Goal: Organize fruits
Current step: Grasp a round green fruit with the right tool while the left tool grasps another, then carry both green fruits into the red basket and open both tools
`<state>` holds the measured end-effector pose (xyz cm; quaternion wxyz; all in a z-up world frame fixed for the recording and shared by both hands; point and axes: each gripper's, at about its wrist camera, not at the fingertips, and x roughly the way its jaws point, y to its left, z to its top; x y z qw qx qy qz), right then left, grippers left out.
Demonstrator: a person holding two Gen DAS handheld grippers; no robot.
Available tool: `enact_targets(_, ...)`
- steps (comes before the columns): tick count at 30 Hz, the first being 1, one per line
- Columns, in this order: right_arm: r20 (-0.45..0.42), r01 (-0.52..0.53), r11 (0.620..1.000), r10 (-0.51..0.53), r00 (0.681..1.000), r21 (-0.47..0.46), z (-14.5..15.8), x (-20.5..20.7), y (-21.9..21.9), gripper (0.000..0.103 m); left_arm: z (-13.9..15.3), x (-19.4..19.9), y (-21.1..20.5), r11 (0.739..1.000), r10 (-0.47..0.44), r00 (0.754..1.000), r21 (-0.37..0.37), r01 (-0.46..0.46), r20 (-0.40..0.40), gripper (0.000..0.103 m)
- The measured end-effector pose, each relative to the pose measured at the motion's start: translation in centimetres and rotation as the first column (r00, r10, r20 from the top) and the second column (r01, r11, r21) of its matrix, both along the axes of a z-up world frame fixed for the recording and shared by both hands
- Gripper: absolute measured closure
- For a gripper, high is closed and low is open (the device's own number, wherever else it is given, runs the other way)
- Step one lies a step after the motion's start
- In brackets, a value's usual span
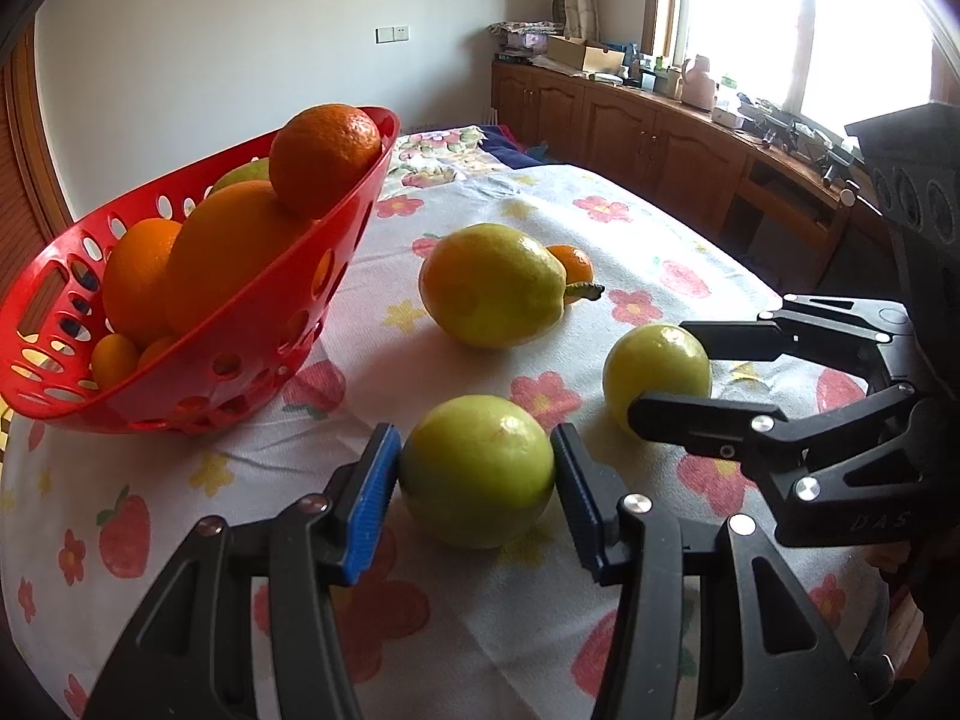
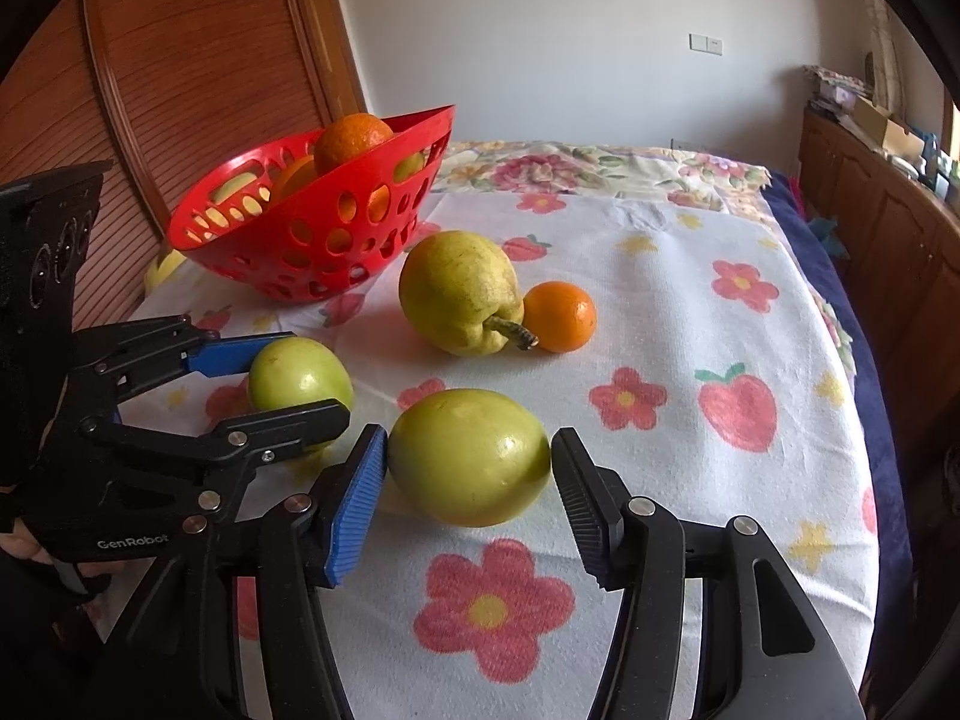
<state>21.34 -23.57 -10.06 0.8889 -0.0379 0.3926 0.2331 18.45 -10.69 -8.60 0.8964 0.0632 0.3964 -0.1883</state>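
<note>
A red perforated basket [image 1: 252, 324] holds several oranges and stands at the table's left; it also shows in the right wrist view [image 2: 312, 228]. On the flowered cloth lie a large yellow pear [image 1: 489, 285], a small orange [image 1: 573, 267] behind it, and two green round fruits. My left gripper [image 1: 477, 474] is open around the nearer green fruit [image 1: 477, 471], its blue pads close at both sides. My right gripper [image 2: 468, 465] is open around the other green fruit [image 2: 468, 456], its pads beside it. Both fruits rest on the cloth.
The table's right edge drops off toward a dark blue cover [image 2: 888, 420]. Wooden cabinets [image 1: 630, 132] with clutter stand under a bright window at the back right. A wooden door [image 2: 198, 90] is behind the basket.
</note>
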Motion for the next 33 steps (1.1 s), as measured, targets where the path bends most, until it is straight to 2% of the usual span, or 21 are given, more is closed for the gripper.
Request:
enact_targets(14, -0.046, -0.039, 0.999, 0.038, 0.998, -0.010, -1.1, 0.2, 1.1, 0.044, 0.2, -0.1, 0.2, 1.000, -0.008, 1.000, 0.011, 0.008, -0.016, 0.052)
enact_targets(23, -0.043, -0.024, 1.000, 0.023, 0.999, -0.006, -0.7, -0.9, 0.7, 0.045, 3.4, -2.4, 1.5, 1.000, 0.000, 0.999, -0.023, 0.001, 0.050, 0.052)
enact_targets(33, 0.041, -0.009, 1.000, 0.009, 0.999, -0.004, 2.4, -4.4, 0.9, 0.045, 6.2, -5.9, 3.7, 0.998, 0.040, 0.992, -0.046, -0.035, 0.123, 0.052)
